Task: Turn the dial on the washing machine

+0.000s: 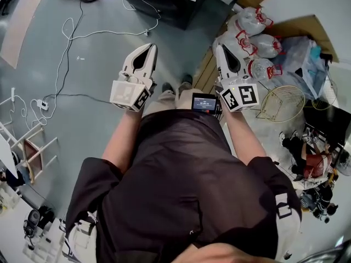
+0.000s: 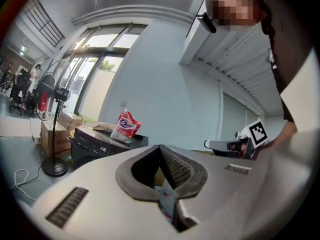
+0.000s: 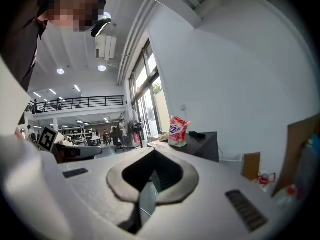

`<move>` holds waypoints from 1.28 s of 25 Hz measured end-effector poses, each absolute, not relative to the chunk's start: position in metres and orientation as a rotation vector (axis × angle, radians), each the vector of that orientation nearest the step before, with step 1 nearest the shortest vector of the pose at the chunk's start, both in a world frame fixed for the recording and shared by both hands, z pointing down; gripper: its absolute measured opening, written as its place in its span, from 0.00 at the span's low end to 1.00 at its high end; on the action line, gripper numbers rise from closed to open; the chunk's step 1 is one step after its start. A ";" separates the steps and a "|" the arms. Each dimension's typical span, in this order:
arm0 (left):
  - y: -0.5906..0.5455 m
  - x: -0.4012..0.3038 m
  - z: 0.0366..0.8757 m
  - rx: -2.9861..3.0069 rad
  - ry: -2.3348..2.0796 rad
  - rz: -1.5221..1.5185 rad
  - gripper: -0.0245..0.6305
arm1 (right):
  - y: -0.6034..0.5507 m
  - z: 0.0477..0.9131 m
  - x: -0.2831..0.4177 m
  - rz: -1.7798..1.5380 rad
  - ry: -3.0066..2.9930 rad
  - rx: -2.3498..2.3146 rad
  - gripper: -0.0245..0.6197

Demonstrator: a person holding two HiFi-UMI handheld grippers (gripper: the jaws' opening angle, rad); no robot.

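The washing machine (image 1: 164, 1) is a black box on the floor, far ahead of me at the top of the head view. In the left gripper view the machine (image 2: 100, 149) shows a lit display, with a red and white pouch (image 2: 125, 126) on its top. The right gripper view shows the same machine (image 3: 202, 144) and pouch (image 3: 177, 131). No dial can be made out. My left gripper (image 1: 149, 48) and right gripper (image 1: 221, 49) are held side by side at waist height, well short of the machine. Both are shut with nothing between their jaws.
White cables (image 1: 66, 43) and a power strip (image 1: 41, 104) lie on the grey floor at the left. Tied plastic bags (image 1: 252, 37), cardboard (image 1: 299, 26) and a wire basket (image 1: 282, 103) crowd the right. A fan on a stand (image 2: 55, 134) stands left of the machine.
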State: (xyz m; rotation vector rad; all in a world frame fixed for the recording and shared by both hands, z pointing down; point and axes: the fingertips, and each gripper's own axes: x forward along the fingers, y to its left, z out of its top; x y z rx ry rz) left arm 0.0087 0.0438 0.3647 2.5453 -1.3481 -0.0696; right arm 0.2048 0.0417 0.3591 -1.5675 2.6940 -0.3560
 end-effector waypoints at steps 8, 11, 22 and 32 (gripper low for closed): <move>0.053 -0.005 0.364 2.531 -1.332 -0.101 0.03 | 0.051 0.361 0.194 -0.368 2.672 -1.579 0.04; 0.052 -0.001 0.364 2.531 -1.335 -0.093 0.03 | 0.052 0.360 0.200 -0.343 2.671 -1.619 0.04; 0.047 0.008 0.360 2.555 -1.339 -0.078 0.03 | 0.064 0.358 0.214 -0.326 2.615 -1.703 0.04; 0.039 0.013 0.358 2.551 -1.295 -0.086 0.03 | 0.059 0.356 0.224 -0.343 2.582 -1.736 0.04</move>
